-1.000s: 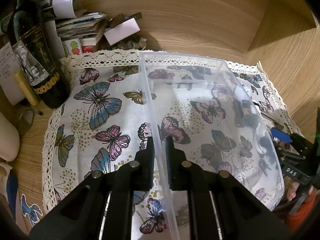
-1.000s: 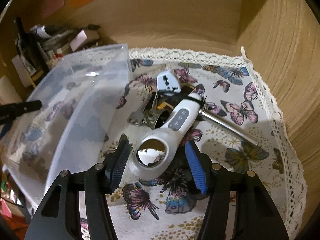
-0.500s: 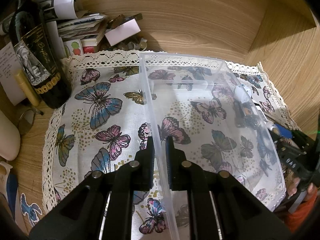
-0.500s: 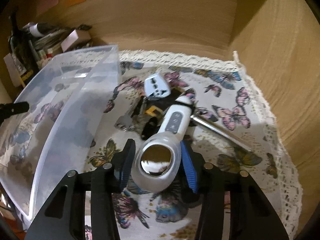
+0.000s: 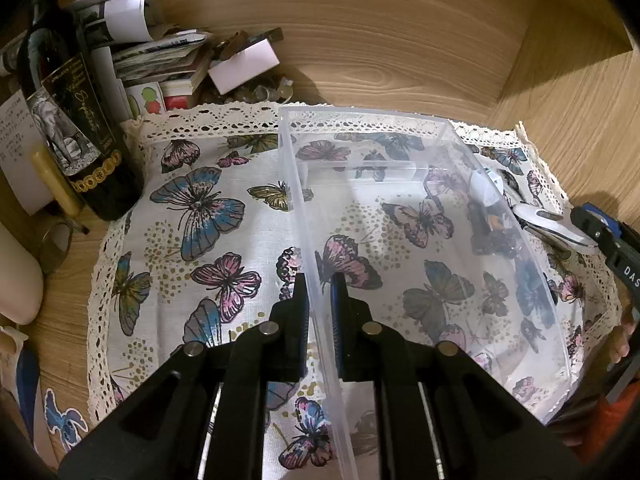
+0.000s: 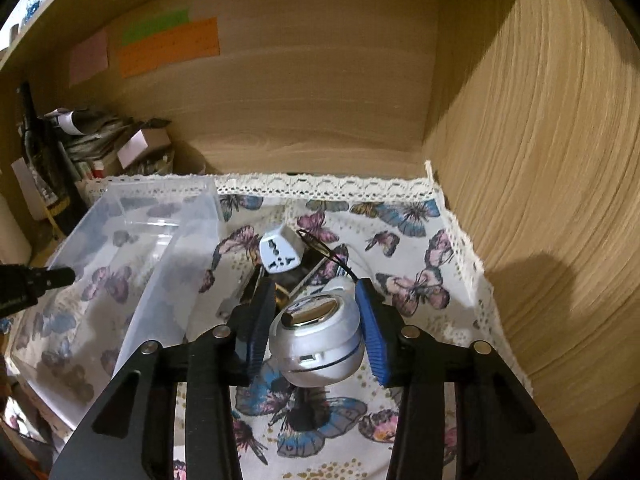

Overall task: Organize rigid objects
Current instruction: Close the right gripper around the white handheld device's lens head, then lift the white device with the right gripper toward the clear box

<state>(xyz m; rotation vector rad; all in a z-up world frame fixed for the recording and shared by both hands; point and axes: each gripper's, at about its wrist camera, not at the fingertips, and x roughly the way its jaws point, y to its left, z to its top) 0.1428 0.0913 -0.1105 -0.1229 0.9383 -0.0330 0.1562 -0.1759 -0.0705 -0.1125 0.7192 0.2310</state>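
Right wrist view: right gripper (image 6: 316,332) jaws closing on white device (image 6: 316,344) — left gripper (image 5: 319,312) jaws clamp clear bin (image 5: 552,304) wall.

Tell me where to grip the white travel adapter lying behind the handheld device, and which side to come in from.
Take the white travel adapter across its two flat side faces, coming from above and the near side. It is a blocky cube tilted with its socket face toward the camera, so the sides offer parallel surfaces. A black cord lies against its right edge and the clear bin stands to its left, so keep the approach narrow.
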